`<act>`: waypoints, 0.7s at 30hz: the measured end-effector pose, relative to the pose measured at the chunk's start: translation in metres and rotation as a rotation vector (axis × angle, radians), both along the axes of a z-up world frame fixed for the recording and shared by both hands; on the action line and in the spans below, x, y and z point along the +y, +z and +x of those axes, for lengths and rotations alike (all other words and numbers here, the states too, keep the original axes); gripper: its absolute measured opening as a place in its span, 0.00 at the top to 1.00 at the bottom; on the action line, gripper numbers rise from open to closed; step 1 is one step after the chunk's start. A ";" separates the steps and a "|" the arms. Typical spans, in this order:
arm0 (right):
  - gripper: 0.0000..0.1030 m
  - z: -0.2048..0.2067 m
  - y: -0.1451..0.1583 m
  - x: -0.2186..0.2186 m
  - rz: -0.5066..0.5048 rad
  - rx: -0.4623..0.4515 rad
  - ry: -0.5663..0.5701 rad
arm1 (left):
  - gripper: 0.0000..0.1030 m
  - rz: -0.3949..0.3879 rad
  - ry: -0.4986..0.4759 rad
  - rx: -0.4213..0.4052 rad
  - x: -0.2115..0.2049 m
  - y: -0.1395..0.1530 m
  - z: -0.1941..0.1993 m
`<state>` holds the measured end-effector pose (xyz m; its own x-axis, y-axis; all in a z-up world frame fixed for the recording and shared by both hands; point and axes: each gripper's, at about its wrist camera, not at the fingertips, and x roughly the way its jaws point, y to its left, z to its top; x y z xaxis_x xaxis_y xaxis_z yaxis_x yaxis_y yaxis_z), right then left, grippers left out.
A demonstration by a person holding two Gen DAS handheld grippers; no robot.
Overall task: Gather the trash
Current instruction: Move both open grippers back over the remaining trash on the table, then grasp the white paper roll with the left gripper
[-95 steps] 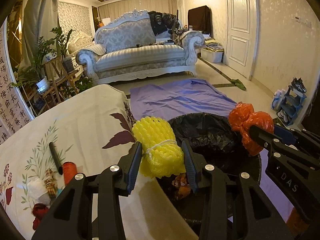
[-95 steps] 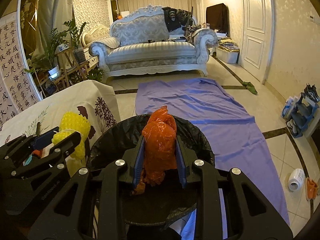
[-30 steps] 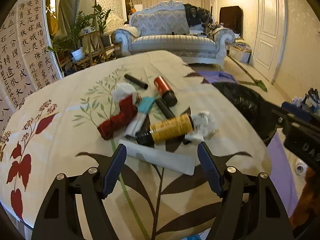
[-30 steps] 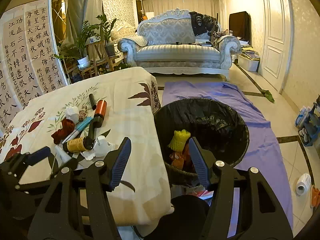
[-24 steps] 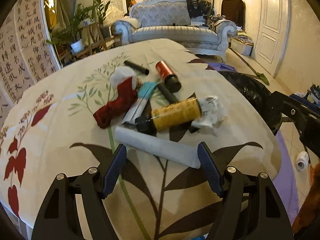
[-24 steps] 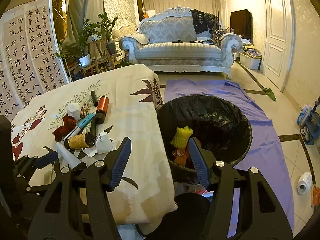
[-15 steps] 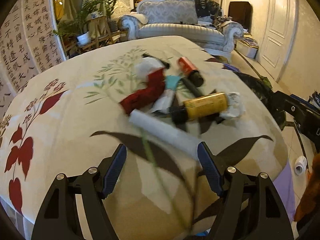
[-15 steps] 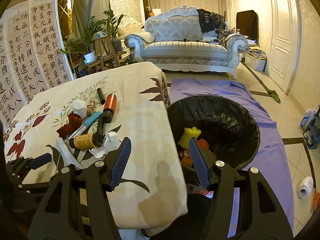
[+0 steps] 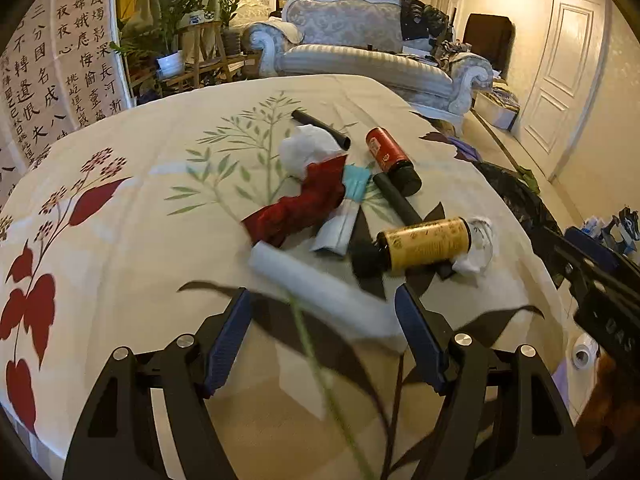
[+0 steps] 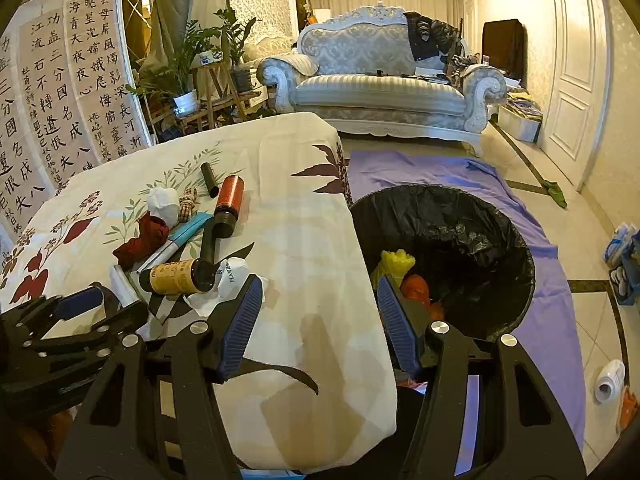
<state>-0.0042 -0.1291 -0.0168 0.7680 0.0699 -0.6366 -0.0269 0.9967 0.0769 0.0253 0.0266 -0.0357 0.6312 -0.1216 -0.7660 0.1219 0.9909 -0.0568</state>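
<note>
Trash lies in a heap on the floral tablecloth (image 9: 120, 240): a white paper roll (image 9: 320, 288), a yellow-labelled bottle (image 9: 424, 244), a red cloth (image 9: 300, 206), a teal tube (image 9: 344, 212), a red bottle (image 9: 390, 156), black tubes and crumpled tissue (image 9: 304, 150). My left gripper (image 9: 322, 320) is open just in front of the white roll, holding nothing. My right gripper (image 10: 318, 308) is open and empty over the table edge beside the black-lined bin (image 10: 460, 256). Inside the bin lie a yellow foam net (image 10: 394, 262) and an orange bag (image 10: 416, 286).
A purple sheet (image 10: 480, 184) covers the floor beyond the bin. Past it stands a white sofa (image 10: 380, 84), with plants (image 10: 188, 68) and a calligraphy screen (image 10: 48, 92) on the left. A door (image 10: 576, 80) is on the right, shoes and a small white container (image 10: 610, 380) on the floor.
Both grippers let the yellow net and orange bag drop into the bin, then swung left toward the table. Over the last second the left gripper shifted slightly, bringing the white roll nearer its fingers.
</note>
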 end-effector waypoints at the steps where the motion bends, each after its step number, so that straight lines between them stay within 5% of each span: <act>1: 0.43 0.000 0.000 0.000 0.000 0.002 -0.001 | 0.31 0.002 0.003 0.003 -0.002 -0.001 0.002; 13: 0.43 0.005 -0.003 0.006 0.009 0.012 0.018 | 0.30 0.055 0.017 -0.004 0.021 -0.002 -0.010; 21: 0.43 0.004 -0.004 0.015 0.007 0.015 0.042 | 0.32 0.017 0.041 -0.009 0.035 0.001 -0.015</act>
<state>0.0001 -0.1142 -0.0210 0.7545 0.1065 -0.6476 -0.0675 0.9941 0.0848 0.0105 0.0611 -0.0350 0.6422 -0.0820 -0.7622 0.0812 0.9959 -0.0388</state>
